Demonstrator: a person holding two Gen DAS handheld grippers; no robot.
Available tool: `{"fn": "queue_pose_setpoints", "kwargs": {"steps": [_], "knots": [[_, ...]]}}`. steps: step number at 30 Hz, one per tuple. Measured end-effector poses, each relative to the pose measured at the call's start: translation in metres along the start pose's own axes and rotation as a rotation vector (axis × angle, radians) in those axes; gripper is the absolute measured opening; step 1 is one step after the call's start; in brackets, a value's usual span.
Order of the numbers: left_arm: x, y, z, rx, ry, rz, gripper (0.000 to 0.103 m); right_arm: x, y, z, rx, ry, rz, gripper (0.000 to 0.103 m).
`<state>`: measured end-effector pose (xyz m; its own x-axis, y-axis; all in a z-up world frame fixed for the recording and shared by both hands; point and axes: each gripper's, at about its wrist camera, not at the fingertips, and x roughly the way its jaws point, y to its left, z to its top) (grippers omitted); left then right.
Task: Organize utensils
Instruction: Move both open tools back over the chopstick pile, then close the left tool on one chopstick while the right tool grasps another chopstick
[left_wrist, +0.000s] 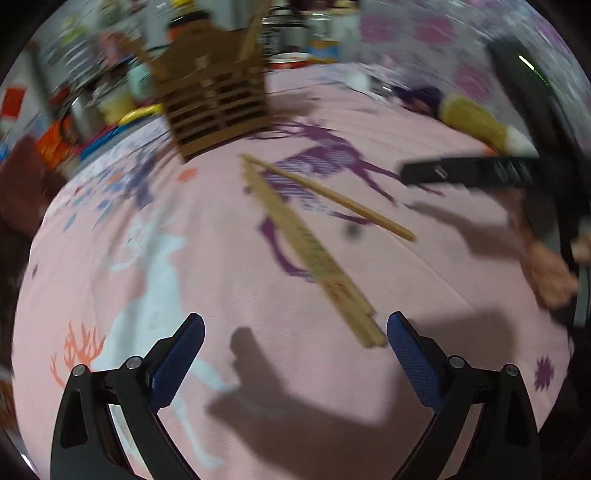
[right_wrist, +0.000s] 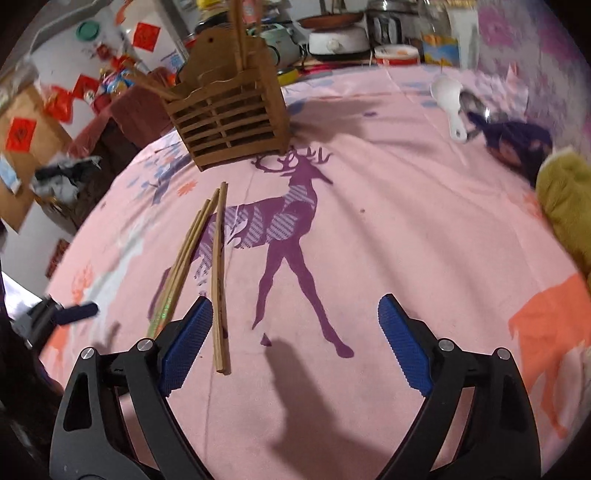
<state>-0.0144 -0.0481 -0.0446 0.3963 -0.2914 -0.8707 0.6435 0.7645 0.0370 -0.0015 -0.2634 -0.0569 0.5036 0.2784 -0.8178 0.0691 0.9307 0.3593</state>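
Gaping right claw (right_wrist: 295, 343) above pale wooden chopsticks (right_wrist: 218, 273) on pink cloth (right_wrist: 388, 221)

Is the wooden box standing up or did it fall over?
Standing up. The wooden box sits on its base on the pink cloth, open top upward, with a few sticks poking out of the top.

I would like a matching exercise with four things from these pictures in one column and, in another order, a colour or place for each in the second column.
Things:
1. chopsticks
2. wooden holder
3. white spoon
4. right gripper

Descriptions:
A. standing at the far side of the cloth, sticks inside
B. open, blue pads
C. lying loose on the pink cloth
D. far right, beside a dark purple thing

Pairs: 1-C, 2-A, 3-D, 4-B
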Motion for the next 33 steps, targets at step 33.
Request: {"fn": "queue_pose_setpoints", "kwargs": {"steps": [33], "knots": [[0.016,0.054,-0.007,-0.182,0.044,0.228,0.09,-0.001,0.018,-0.004,-0.093,-0.017,-0.044,0.088]]}}
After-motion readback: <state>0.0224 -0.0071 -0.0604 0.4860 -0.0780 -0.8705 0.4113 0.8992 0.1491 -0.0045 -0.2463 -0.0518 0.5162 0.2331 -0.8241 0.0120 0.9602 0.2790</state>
